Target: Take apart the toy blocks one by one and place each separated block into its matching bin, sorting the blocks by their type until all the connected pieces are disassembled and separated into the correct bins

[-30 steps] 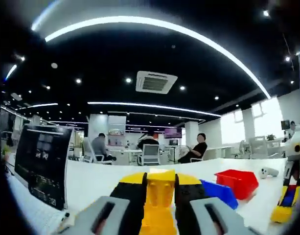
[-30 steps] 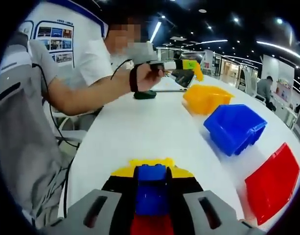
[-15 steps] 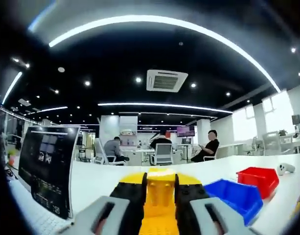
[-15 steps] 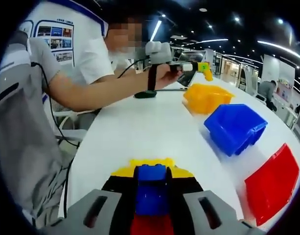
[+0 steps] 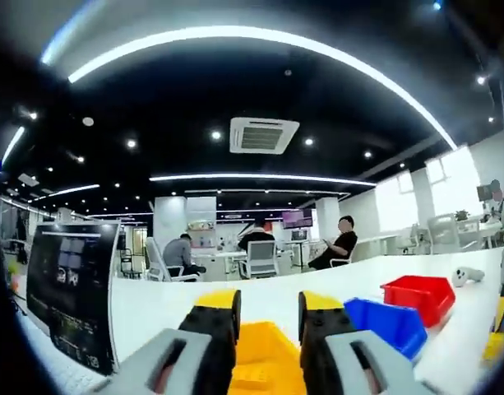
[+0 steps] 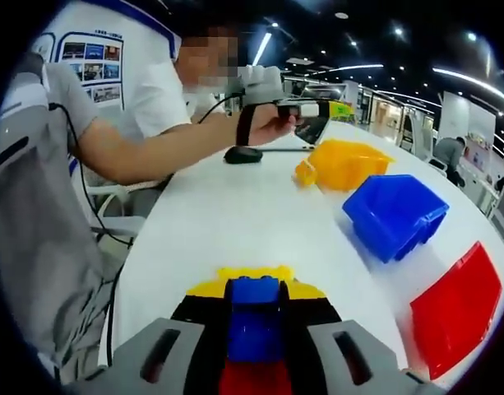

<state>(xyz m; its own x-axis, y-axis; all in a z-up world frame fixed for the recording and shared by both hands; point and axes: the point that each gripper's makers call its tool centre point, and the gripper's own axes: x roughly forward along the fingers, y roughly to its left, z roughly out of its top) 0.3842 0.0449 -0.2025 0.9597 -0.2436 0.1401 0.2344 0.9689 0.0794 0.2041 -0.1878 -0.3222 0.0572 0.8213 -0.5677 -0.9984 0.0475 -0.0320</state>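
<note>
Spreading across both views, the white bench point(image 6: 235, 222) carried three bins in a row: the yellow bin point(image 6: 350, 163), the blue bin point(image 6: 395, 216) and the red bin point(image 6: 459, 306). The left tool point(image 5: 268, 317), which half a second before had been clamped on a yellow block, now stood with jaws parted and nothing between them, directly over the yellow bin. In the right gripper view the yellow block point(image 6: 305, 173) appeared at that bin's near wall; whether it lay inside, on the rim or was falling outside was too blurred to tell. One piece had likely been sorted. The right tool point(image 6: 253, 317) was clenched on the blue block point(image 6: 254, 317), with a red block point(image 6: 252, 380) joined below it and cut off by the frame, so that pair awaited splitting
</note>
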